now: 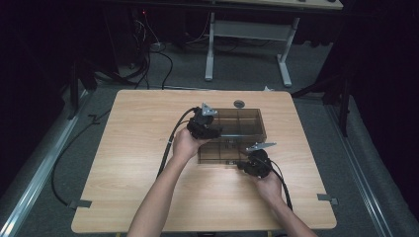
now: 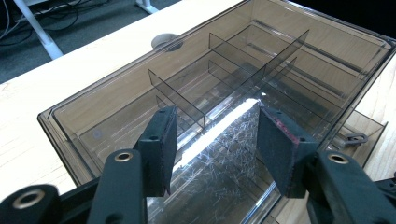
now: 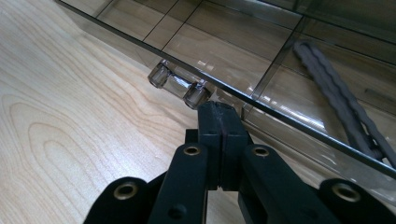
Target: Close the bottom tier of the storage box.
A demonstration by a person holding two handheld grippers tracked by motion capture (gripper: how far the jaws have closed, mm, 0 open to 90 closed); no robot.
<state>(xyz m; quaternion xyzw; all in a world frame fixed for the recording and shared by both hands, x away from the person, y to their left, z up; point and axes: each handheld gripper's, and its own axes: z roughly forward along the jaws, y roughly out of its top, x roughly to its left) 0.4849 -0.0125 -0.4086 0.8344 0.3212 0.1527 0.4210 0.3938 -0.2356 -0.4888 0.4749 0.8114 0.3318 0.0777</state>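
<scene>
A: Big picture first: the table [image 1: 148, 163], pale wood, and on it toward the far right sits the box [image 1: 247, 129], smoky clear plastic, cut into compartments by thin dividers [image 2: 182, 100].

B: And the lid?

A: Down over the box, scratched and catching the light under the left gripper [image 2: 212, 135]. That gripper sits over the box's near-left corner, jaws apart, about half spread, the pads just above the lid. Nothing between them that I can see, and I can't tell whether a pad touches the plastic.

B: The other hand?

A: The right gripper [image 3: 219, 116] is low at the box's near edge, jaws pressed flat together, nothing pinched. Its tip is right by the latch [image 3: 180, 86], a small clear hinge barrel on the box front. Touching or a hair short, I can't tell.

B: Anything inside?

A: A dark braided cord [image 3: 336, 98] lies in one compartment, seen through the wall. Smallest of all, a round grommet [image 1: 239, 103] in the table just behind the box.
</scene>
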